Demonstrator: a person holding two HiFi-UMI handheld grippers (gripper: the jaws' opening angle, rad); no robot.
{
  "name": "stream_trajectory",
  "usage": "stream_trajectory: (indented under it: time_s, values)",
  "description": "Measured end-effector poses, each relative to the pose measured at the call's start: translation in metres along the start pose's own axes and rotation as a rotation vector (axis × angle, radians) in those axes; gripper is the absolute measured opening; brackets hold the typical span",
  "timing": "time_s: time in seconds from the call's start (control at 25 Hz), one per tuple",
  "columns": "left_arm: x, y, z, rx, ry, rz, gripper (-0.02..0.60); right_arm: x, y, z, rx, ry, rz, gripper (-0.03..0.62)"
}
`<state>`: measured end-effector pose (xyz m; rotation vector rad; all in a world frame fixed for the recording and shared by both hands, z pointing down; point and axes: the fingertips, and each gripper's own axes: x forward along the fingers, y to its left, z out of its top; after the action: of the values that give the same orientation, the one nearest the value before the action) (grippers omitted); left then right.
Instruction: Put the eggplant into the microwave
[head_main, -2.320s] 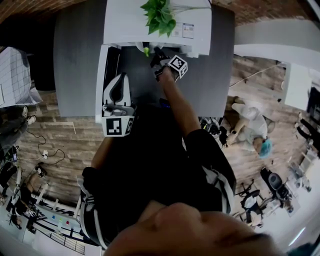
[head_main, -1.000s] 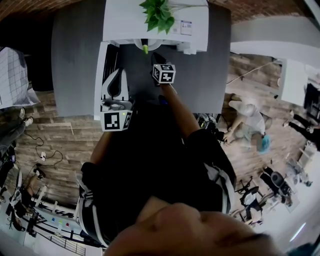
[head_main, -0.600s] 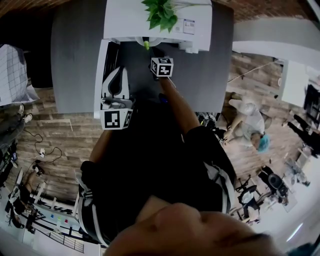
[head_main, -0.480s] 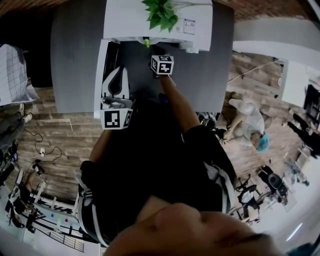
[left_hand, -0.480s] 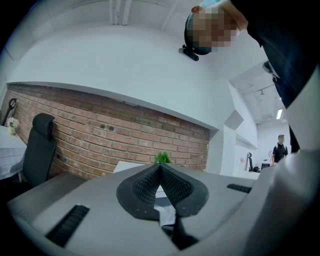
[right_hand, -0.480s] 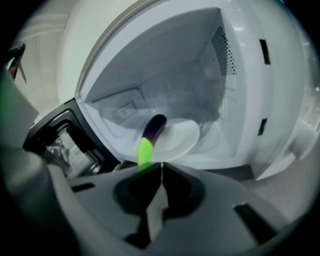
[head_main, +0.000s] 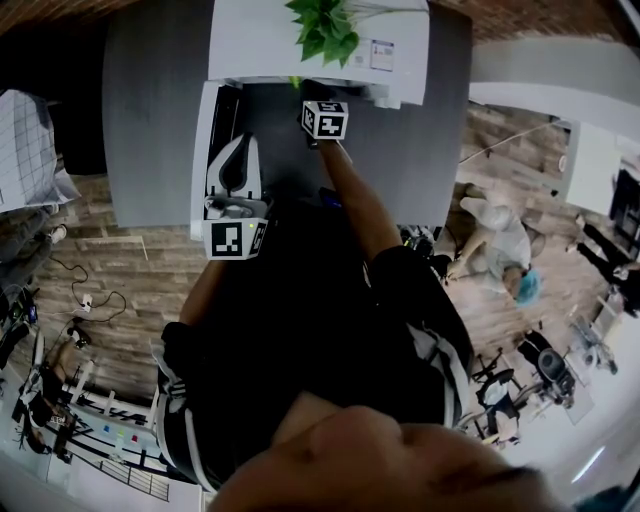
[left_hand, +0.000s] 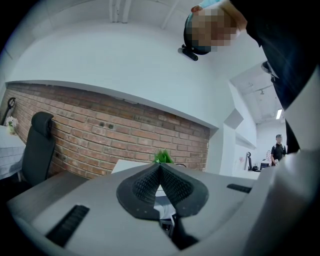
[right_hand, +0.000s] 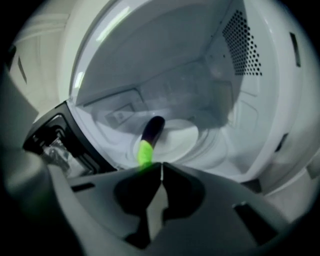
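Sitting on the grey worktop (head_main: 150, 130), the white microwave (right_hand: 210, 65) stands open. Both the right claw (right_hand: 161, 166) and the left claw (left_hand: 160, 166) are pressed together, empty. On the turntable (right_hand: 182, 135) inside lies the eggplant (right_hand: 151, 131), green stem nearest. It looks light, firm and slick-skinned, its dark middle likely the surest hold.

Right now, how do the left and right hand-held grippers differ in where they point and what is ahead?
The right hand-held gripper points into the open microwave; the left hand-held gripper is outside, facing a brick wall. The eggplant lies just past the right one's tips; nothing lies at the left one's. Both are shut and empty.
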<state>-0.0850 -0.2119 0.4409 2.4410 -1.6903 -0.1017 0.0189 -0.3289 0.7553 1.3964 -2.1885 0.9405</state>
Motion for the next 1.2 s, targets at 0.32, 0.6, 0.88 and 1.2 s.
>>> stream_trajectory:
  time_s: [0.32, 0.6, 0.88, 1.2]
  values:
    - [-0.004, 0.004, 0.001, 0.004, -0.005, 0.014, 0.034, 0.006, 0.0, 0.006, 0.005, 0.005, -0.006, 0.037]
    - [-0.014, 0.002, 0.009, 0.015, -0.029, 0.01, 0.034, -0.014, 0.0, 0.013, 0.006, -0.029, -0.039, 0.037]
    - [-0.032, -0.004, 0.019, 0.026, -0.058, -0.002, 0.034, -0.065, 0.014, 0.019, -0.021, -0.088, -0.044, 0.037]
    - [-0.056, 0.0, 0.019, 0.027, -0.052, -0.013, 0.034, -0.142, 0.045, 0.03, -0.024, -0.184, -0.049, 0.037]
